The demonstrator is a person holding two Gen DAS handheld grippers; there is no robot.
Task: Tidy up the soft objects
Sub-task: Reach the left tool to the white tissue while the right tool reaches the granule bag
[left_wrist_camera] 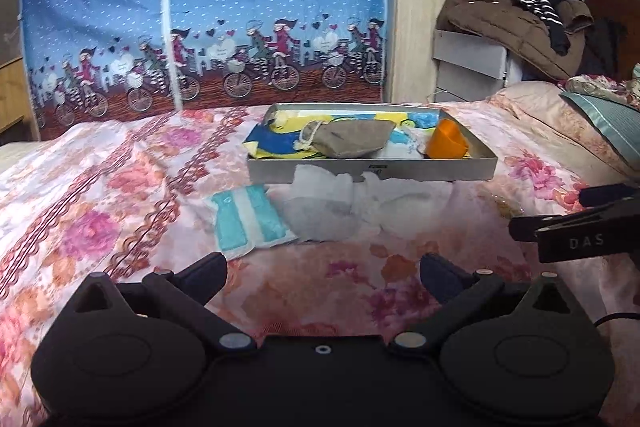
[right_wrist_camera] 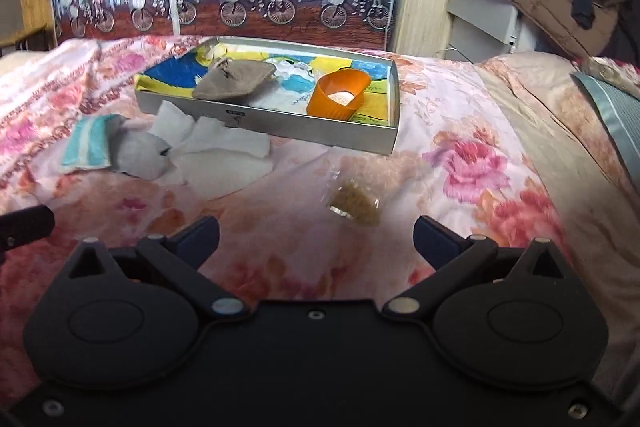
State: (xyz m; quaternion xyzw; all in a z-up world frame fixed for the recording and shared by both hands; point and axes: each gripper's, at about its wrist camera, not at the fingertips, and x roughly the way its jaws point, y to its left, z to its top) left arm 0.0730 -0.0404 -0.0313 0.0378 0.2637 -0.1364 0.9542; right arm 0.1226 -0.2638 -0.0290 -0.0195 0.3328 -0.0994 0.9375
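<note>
Bed: covered with a floral spread; it carries every item of the task. No desk is present.

Metal tray: lies on the bed ahead of both tools, open side up. It already holds a grey-brown drawstring pouch at its left half, some crumpled white-and-blue material beside that, and an orange cup at its right half, standing mouth up.

White cloths: a loose heap on the bed, touching the near wall of the tray and outside it. A grey-white bundle lies against the heap's left side.

Teal-and-white packet: flat on the bed, just left of the heap, outside the tray.

Small clear bag of brownish contents: alone on the bed, near the right tool, well apart from the heap.

Left tongs: spread wide, holding nothing, low over the bed and short of the packet and heap.

Right tongs: spread wide, holding nothing, with the small bag just ahead.

Assessment: sorting is part done; four items appear to remain outside the tray. Both tools look positioned to begin a pick. The next move likely calls for advancing onto the nearest item, closing on a raised fold or edge, then lifting it over the tray wall
</note>
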